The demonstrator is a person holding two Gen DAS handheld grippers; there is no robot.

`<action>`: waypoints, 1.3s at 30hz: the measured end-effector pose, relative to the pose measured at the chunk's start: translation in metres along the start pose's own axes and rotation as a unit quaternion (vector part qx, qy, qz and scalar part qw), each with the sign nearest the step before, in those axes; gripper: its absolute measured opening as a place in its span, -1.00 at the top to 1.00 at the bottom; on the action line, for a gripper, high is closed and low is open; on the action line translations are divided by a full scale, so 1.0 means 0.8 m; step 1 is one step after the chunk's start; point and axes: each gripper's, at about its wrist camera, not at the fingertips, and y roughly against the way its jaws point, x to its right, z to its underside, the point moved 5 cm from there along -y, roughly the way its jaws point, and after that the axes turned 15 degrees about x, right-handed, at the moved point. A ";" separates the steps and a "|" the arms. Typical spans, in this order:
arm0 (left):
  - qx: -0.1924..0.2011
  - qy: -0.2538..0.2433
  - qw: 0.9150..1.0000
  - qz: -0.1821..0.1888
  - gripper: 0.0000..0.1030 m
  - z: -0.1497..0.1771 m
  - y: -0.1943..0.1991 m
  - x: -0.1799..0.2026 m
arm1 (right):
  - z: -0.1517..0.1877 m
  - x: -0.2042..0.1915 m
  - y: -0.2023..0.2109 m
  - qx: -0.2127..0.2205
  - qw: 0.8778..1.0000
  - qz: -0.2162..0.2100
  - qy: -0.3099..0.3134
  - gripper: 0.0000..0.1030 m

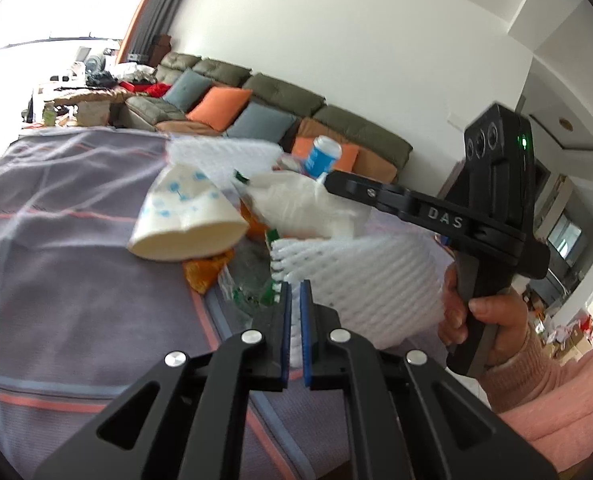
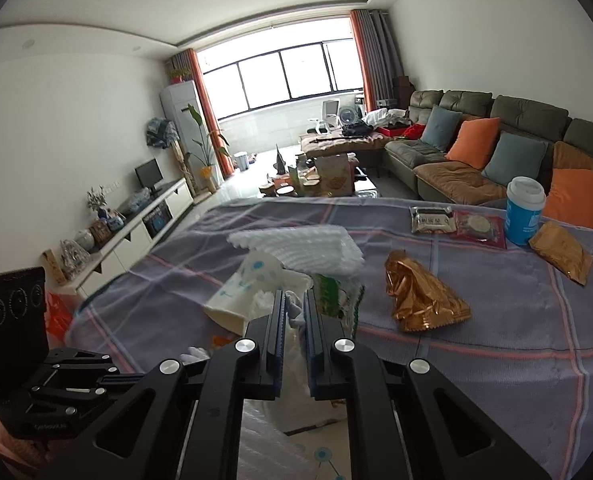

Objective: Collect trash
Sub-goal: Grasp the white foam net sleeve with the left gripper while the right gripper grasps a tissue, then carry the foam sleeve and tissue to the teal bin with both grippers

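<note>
Your left gripper point(image 1: 295, 300) pinches white foam netting point(image 1: 360, 280). Your right gripper point(image 2: 294, 312) is clamped on a white plastic bag point(image 2: 296, 344); a gold wrapper point(image 2: 420, 292) lies at two o'clock.

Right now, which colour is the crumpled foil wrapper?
Shiny gold foil wrapper, clearest in the right wrist view.

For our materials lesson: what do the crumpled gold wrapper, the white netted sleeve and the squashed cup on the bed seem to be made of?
Gold wrapper: probably metallised foil film; shiny, sharply creased.
Netted sleeve: likely soft foam mesh; matte white with a diamond lattice.
Cup: apparently paper; dull cream, blue print, rim flattened.
</note>
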 end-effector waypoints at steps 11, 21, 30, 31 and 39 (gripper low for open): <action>0.048 0.014 0.997 -0.057 0.89 -0.036 0.044 -0.034 | -0.017 0.001 0.001 0.005 1.000 -0.007 -0.011 0.77; 0.071 0.037 0.989 -0.125 0.89 -0.043 0.091 -0.093 | 0.035 0.015 -0.010 -0.076 0.997 0.014 0.001 0.56; 0.097 0.041 0.980 -0.168 0.89 -0.057 0.129 -0.121 | -0.001 -0.024 0.007 -0.035 0.999 -0.025 0.026 0.94; 0.102 0.041 0.979 -0.172 0.89 -0.060 0.134 -0.123 | -0.007 -0.030 0.008 -0.030 0.999 -0.031 0.029 0.94; 0.130 0.036 0.968 -0.210 0.89 -0.075 0.177 -0.146 | -0.048 -0.102 -0.010 0.003 0.992 -0.116 0.040 0.94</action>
